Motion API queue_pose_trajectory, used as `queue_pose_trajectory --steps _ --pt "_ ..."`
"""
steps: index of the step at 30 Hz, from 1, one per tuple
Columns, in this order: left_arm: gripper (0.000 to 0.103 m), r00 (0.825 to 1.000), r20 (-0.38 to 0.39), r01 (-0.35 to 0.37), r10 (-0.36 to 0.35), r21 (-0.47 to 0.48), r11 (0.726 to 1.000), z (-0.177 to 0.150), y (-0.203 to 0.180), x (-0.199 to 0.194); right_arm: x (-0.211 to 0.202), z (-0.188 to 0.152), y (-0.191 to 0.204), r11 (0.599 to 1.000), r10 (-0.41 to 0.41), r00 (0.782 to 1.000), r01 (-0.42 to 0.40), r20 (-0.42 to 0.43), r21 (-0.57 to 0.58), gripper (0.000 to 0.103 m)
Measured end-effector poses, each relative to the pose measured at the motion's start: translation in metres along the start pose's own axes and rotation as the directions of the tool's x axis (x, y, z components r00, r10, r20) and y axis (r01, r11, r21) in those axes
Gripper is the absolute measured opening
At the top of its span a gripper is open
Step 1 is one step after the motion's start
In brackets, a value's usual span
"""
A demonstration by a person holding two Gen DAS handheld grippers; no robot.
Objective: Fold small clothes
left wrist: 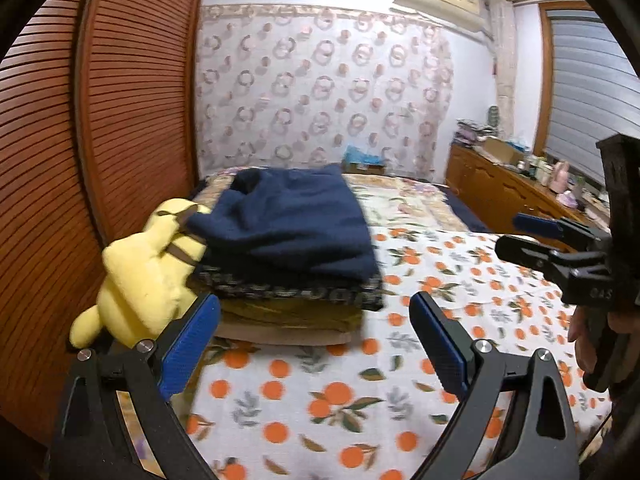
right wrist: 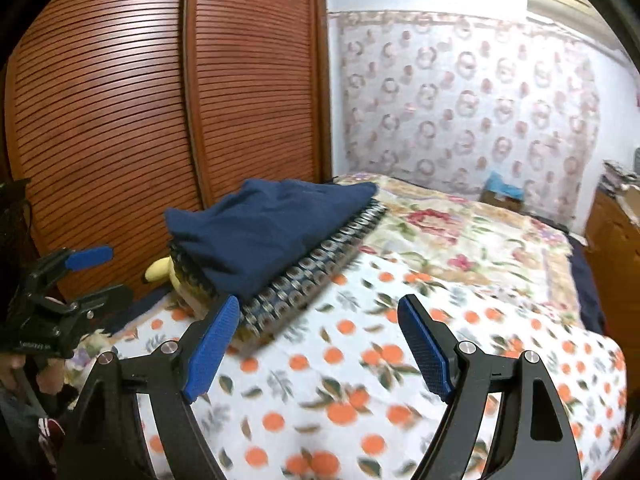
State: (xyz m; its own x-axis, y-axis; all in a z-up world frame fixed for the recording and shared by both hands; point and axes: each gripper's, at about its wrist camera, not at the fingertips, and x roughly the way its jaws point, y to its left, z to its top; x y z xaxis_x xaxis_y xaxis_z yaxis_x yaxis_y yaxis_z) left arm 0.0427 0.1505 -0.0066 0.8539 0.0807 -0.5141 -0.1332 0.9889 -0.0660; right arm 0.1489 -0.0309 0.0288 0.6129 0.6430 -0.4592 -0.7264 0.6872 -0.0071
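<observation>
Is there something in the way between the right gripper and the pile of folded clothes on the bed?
Nothing visible. The right gripper is open and empty, and only bare orange-print blanket lies between it and the pile of folded clothes.

The left hand-held gripper (left wrist: 314, 340) gapes empty over the orange-print blanket (left wrist: 320, 392); a folded clothes stack (left wrist: 288, 248) lies far left.
</observation>
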Motion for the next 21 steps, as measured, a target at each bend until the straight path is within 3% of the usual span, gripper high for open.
queue_pose_trajectory --steps 10,21 --pt "0.096 0.996 -0.002 0.086 -0.086 0.049 0.995 0.003 -0.059 -0.005 -0.096 -0.04 -0.015 0.983 -0.153 0.988 0.149 0.028 0.103 0.089" --pt "0.096 0.991 0.007 0.131 -0.132 0.097 0.987 0.017 -0.121 -0.017 -0.165 -0.051 -0.031 0.945 -0.282 0.959 0.272 0.032 0.179 0.089"
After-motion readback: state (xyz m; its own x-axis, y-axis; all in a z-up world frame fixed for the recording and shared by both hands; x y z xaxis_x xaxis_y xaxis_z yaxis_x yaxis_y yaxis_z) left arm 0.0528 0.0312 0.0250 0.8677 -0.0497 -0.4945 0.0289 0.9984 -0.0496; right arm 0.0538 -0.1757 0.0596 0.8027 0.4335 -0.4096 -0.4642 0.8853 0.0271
